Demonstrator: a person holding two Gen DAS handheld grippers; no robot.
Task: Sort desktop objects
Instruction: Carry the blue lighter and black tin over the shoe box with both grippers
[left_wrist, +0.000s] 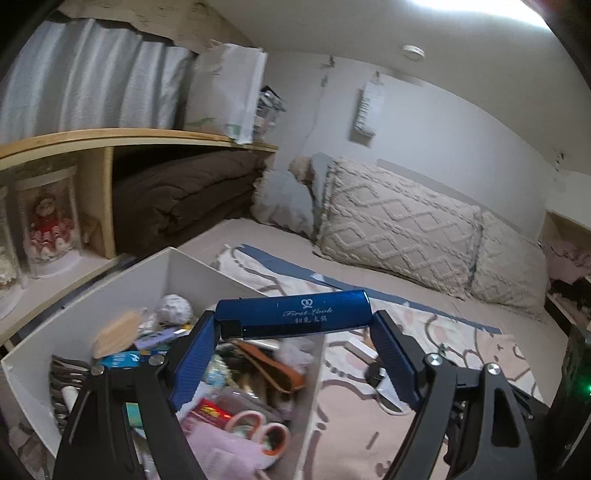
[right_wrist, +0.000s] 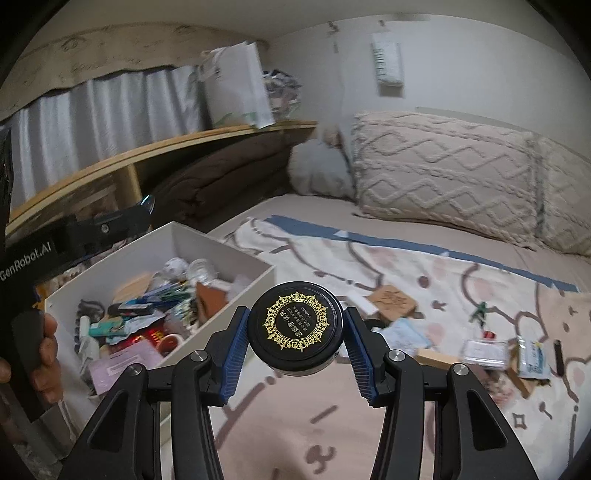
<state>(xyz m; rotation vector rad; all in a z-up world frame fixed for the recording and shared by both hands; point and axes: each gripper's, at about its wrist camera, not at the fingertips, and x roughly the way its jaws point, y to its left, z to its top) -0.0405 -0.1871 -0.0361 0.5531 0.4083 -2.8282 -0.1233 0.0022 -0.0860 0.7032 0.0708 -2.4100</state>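
Observation:
My left gripper (left_wrist: 293, 319) is shut on a glossy blue case (left_wrist: 295, 313) with silver lettering, held crosswise above the right part of the white storage box (left_wrist: 92, 314). My right gripper (right_wrist: 295, 332) is shut on a round black jar (right_wrist: 295, 328) with a gold ornament on its lid, held above the bed just right of the same white box (right_wrist: 110, 262). The box is full of mixed small items, among them scissors (left_wrist: 258, 430) with pink-orange handles. The left gripper's body (right_wrist: 107, 229) shows at the left of the right wrist view.
Loose items lie on the patterned blanket (right_wrist: 424, 266) to the right: a cork coaster (right_wrist: 393, 300), a clear plastic case (right_wrist: 484, 352), a packet (right_wrist: 532, 360), a dark stick (right_wrist: 559, 356). Pillows (right_wrist: 443, 177) line the wall. A wooden shelf (left_wrist: 110, 136) with a folded brown blanket (left_wrist: 184, 195) stands at left.

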